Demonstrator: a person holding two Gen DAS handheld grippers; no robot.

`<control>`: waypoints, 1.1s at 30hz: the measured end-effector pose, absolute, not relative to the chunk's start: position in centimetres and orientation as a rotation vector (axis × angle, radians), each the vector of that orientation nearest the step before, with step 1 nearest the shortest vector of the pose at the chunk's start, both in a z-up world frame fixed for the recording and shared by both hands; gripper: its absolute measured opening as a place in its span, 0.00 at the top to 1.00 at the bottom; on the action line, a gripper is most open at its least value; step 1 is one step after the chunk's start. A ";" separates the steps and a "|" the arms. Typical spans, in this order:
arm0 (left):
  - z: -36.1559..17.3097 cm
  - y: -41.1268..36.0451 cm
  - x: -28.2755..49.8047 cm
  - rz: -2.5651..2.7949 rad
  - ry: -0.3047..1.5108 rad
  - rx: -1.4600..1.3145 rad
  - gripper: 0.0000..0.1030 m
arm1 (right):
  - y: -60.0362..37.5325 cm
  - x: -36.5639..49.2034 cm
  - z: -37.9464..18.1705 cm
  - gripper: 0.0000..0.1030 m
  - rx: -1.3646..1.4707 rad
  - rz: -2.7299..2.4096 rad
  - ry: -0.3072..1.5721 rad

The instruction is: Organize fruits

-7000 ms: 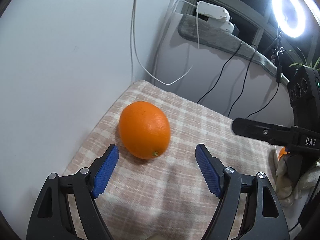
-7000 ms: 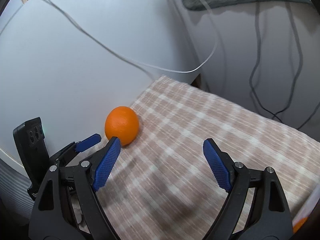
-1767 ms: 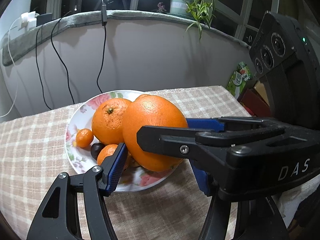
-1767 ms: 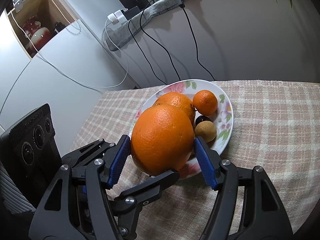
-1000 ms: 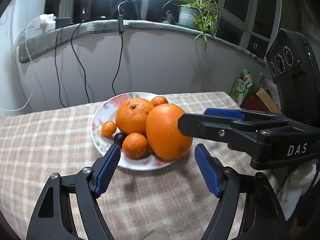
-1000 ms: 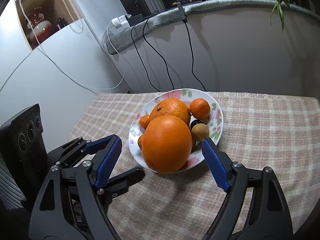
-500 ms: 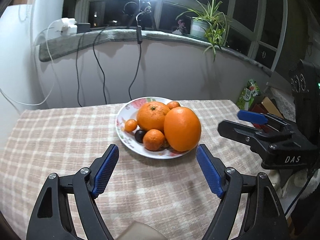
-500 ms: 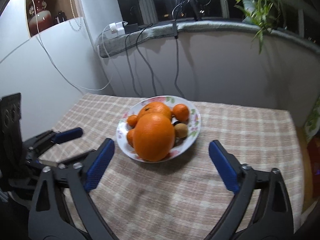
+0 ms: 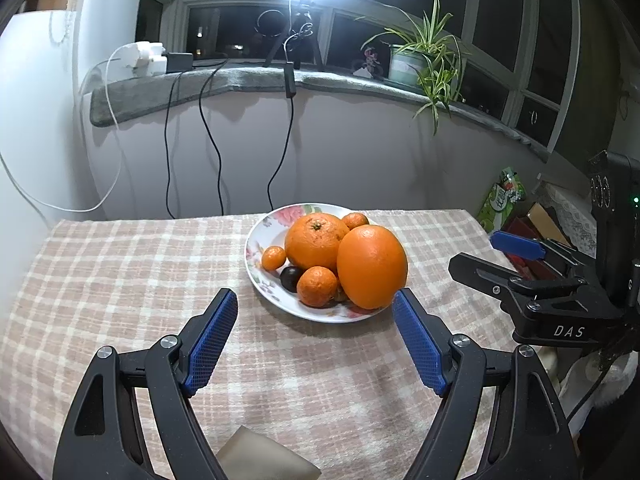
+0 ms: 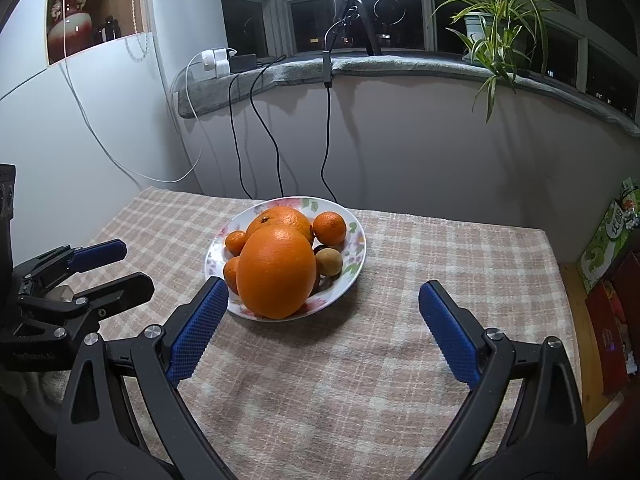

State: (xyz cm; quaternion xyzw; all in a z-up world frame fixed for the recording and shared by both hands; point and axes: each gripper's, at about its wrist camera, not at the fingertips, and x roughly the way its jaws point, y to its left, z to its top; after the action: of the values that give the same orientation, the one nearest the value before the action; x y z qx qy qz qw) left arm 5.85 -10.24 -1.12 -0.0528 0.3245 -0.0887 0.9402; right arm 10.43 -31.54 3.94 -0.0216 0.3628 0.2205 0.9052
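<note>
A floral plate (image 9: 256, 240) (image 10: 356, 252) sits mid-table on the checked cloth. The big orange (image 9: 371, 266) (image 10: 276, 272) rests at its near edge, beside a second large orange (image 9: 314, 240) (image 10: 286, 216), small tangerines (image 9: 317, 286) (image 10: 329, 228), a dark fruit (image 9: 291, 278) and a brown fruit (image 10: 329, 263). My left gripper (image 9: 314, 338) is open and empty, just short of the plate; it also shows in the right wrist view (image 10: 116, 270). My right gripper (image 10: 322, 328) is open and empty, in front of the plate; it also shows in the left wrist view (image 9: 508, 254).
The checked cloth (image 9: 120, 264) covers the table. Cables (image 9: 208, 140) hang down the wall behind. A potted plant (image 9: 412, 64) stands on the sill. Boxes (image 10: 608, 240) stand past the table's right edge. A brown object (image 9: 260, 458) lies at the near edge.
Both grippers have drawn back from the plate, which looks smaller and farther. The big orange stays on the plate where it was let go.
</note>
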 end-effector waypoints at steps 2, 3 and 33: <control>-1.1 -10.3 5.8 -0.182 0.662 -0.109 0.22 | -31.5 10.4 4.0 0.05 -0.052 0.453 0.745; -1.1 -10.3 5.8 -0.183 0.661 -0.108 0.22 | -31.4 10.3 4.1 0.05 -0.058 0.452 0.742; -0.9 -10.3 5.9 -0.189 0.647 -0.095 0.21 | -30.6 10.1 4.1 0.05 -0.108 0.458 0.734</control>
State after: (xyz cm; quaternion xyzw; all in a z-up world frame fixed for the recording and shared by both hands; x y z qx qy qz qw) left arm 5.91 -10.26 -0.93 -0.0465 0.3175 -0.0927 0.9426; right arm 10.09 -30.62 4.06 -0.0524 0.3553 0.2220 0.9065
